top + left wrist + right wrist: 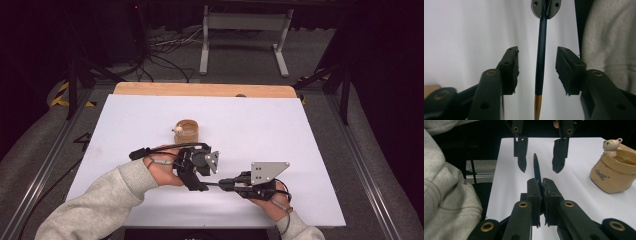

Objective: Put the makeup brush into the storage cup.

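A slim dark pen (536,167) with a gold end (537,102) lies level just above the white table sheet (260,125). My right gripper (541,192) is shut on one end of it, pads pressed to the barrel. My left gripper (537,67) is open around the pen's other end, with a gap on each side between pad and pen (541,50). In the high view the two grippers meet tip to tip near the front of the sheet: left gripper (200,186), right gripper (225,184), and the pen (212,184) bridging them.
A small tan pot (187,131) with a little bear figure (610,145) on its rim stands behind the grippers, mid-sheet. A wooden board edge (200,89) runs along the back. Grey sleeves (100,200) come in from the front. Metal frame rails (55,145) flank the table.
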`<state>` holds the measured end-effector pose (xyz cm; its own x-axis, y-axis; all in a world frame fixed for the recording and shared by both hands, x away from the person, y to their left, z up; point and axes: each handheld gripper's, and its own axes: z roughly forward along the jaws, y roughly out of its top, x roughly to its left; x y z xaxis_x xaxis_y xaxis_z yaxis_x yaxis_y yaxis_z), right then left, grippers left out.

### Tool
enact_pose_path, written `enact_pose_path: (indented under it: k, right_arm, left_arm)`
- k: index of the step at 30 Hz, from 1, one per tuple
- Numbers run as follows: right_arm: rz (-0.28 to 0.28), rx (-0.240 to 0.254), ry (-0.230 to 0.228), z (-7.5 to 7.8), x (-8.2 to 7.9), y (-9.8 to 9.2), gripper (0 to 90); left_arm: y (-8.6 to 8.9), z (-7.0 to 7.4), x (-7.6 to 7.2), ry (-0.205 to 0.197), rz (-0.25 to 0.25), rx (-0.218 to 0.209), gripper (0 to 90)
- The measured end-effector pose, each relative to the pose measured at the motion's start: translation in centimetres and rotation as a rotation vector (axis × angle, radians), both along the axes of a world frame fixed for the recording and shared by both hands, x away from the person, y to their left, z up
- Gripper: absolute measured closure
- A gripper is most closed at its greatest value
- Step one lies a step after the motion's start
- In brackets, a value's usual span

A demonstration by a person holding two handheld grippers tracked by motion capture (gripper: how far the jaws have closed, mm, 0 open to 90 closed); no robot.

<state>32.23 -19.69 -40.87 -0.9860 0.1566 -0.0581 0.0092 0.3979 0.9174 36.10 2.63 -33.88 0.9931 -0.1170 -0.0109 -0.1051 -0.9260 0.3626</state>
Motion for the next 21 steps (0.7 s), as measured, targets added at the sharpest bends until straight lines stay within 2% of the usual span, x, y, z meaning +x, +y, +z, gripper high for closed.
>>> enact_pose_path:
  k: [3, 4, 5, 6, 7, 10, 11, 12, 13, 14, 16, 18, 20, 21]
  right_arm:
    - [-0.002, 0.009, -0.005, 0.2, -0.1, -0.2, 85.1]
    - [-0.003, 0.014, -0.007, 0.2, -0.1, -0.3, 85.2]
    - [-0.006, 0.020, -0.006, 0.3, -0.1, -0.4, 85.1]
    - [-0.006, 0.020, -0.006, 0.3, -0.1, -0.4, 85.1]
    - [-0.007, 0.026, -0.008, 0.4, -0.1, -0.6, 85.2]
    - [-0.007, 0.031, -0.013, 0.5, -0.2, -0.7, 85.1]
    - [-0.007, 0.033, -0.014, 0.5, -0.2, -0.7, 85.2]
    - [-0.007, 0.033, -0.014, 0.5, -0.2, -0.7, 85.2]
    - [-0.004, 0.038, -0.014, 0.5, -0.2, -0.7, 85.1]
    - [-0.004, 0.038, -0.014, 0.5, -0.2, -0.7, 85.1]
    - [-0.005, 0.043, -0.016, 0.6, -0.2, -0.9, 85.1]
    - [-0.004, 0.049, -0.017, 0.6, -0.2, -0.9, 85.1]
    - [-0.006, 0.053, -0.021, 0.7, -0.2, -1.1, 85.1]
    - [-0.006, 0.053, -0.021, 0.7, -0.2, -1.1, 85.1]
  left_arm:
    - [0.7, 0.0, 0.0, 0.011, 0.016, -0.052, 46.5]
    - [0.7, 0.0, 0.0, 0.011, 0.016, -0.052, 45.4]
    - [1.1, 0.0, 0.0, 0.019, 0.027, -0.082, 44.5]
    - [1.1, 0.0, 0.0, 0.019, 0.027, -0.082, 43.7]
    - [1.5, -0.1, 0.0, 0.008, 0.031, -0.113, 42.8]
    - [1.9, -0.1, 0.0, 0.011, 0.035, -0.137, 41.4]
    - [2.3, -0.3, -0.1, 0.012, 0.047, -0.172, 40.5]
    - [2.3, -0.3, -0.1, 0.012, 0.047, -0.172, 39.1]
    - [2.7, -0.5, -0.1, 0.019, 0.061, -0.206, 38.4]
    - [2.7, -0.5, -0.1, 0.019, 0.061, -0.206, 38.1]
    - [3.3, -0.9, -0.1, 0.019, 0.068, -0.262, 37.2]
    - [3.5, -1.0, -0.1, 0.020, 0.072, -0.269, 37.1]
    - [3.8, -1.6, -0.3, 0.011, 0.078, -0.306, 37.1]
    - [3.8, -1.6, -0.3, 0.011, 0.078, -0.306, 37.0]
